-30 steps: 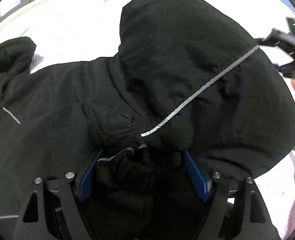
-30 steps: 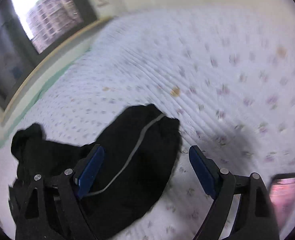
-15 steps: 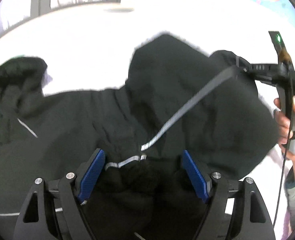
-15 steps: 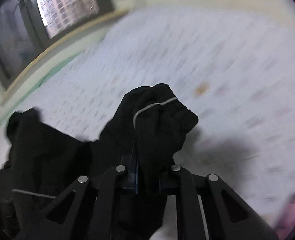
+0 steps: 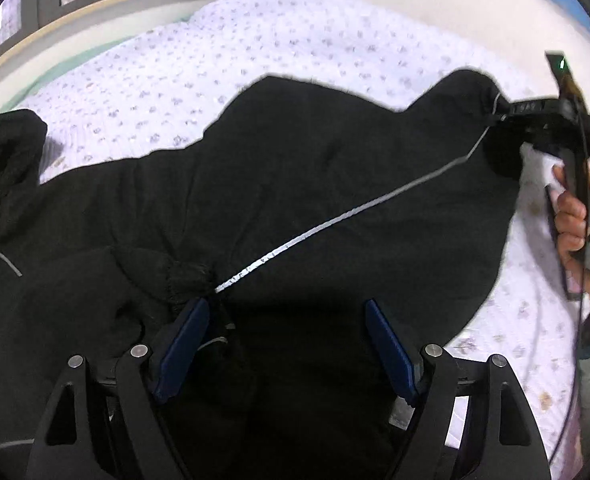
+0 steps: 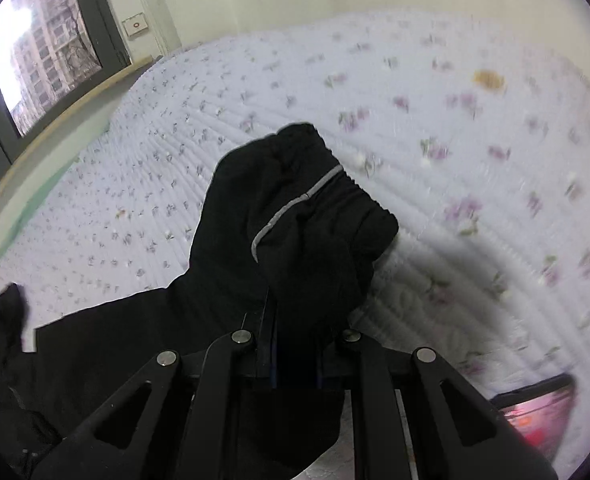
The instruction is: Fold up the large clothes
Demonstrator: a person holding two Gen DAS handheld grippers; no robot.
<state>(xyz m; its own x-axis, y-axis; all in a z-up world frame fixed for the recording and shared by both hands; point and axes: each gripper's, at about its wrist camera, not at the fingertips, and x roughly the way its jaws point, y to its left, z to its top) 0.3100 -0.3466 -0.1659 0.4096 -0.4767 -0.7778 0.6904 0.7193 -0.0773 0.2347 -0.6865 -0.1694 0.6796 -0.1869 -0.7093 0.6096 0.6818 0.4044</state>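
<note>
Your right gripper (image 6: pixel 295 364) is pinching the gathered cuff (image 6: pixel 323 216) of the black jacket (image 5: pixel 315 200) between closed jaws, holding it up off the flowered bed (image 6: pixel 475 152). Your left gripper (image 5: pixel 283 344) is hovering with jaws wide over the jacket's body, gripping nothing. With only 1 pinch bearing the sleeve's weight, that slick cuff is risking a slip, and the unpinned body may be dragging into fresh wrinkles.

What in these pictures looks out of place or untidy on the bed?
The black jacket lies crumpled, not flat: a far part bunches up at the left. The right gripper is shut on the gathered cuff. A yellowish spot marks the flowered bed cover.
</note>
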